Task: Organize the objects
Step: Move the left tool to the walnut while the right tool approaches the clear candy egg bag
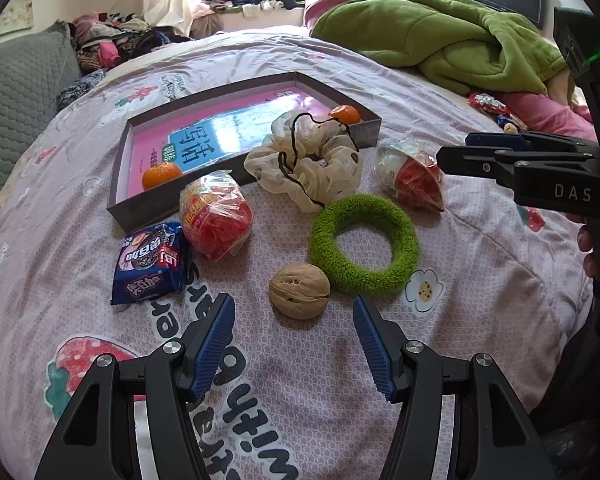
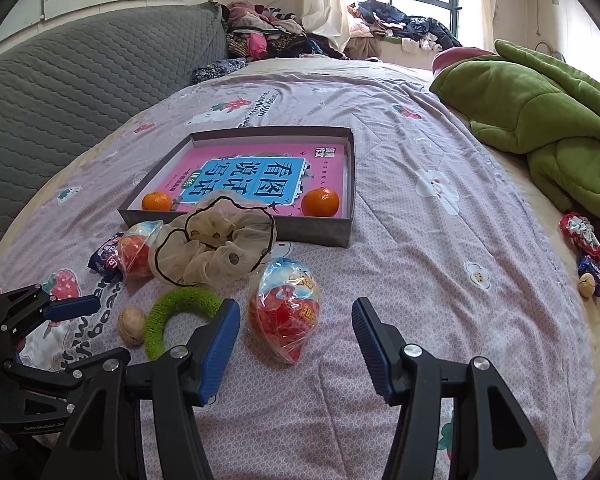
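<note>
Left hand-held gripper [image 1: 294,342]: held low over the bed [image 1: 480,264], jaws spread wide, nothing gripped; the walnut [image 1: 299,290] lies just ahead between the fingertips.
Right hand-held gripper [image 2: 296,340]: levelled forward, jaws released and empty; the red snack bag [image 2: 284,312] is seen between its fingers.
Box [image 2: 312,234]: two oranges [image 2: 320,202] are held inside.

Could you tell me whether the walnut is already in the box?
Out: the walnut lies on the bedspread, before the open left gripper, apart from the box.
</note>
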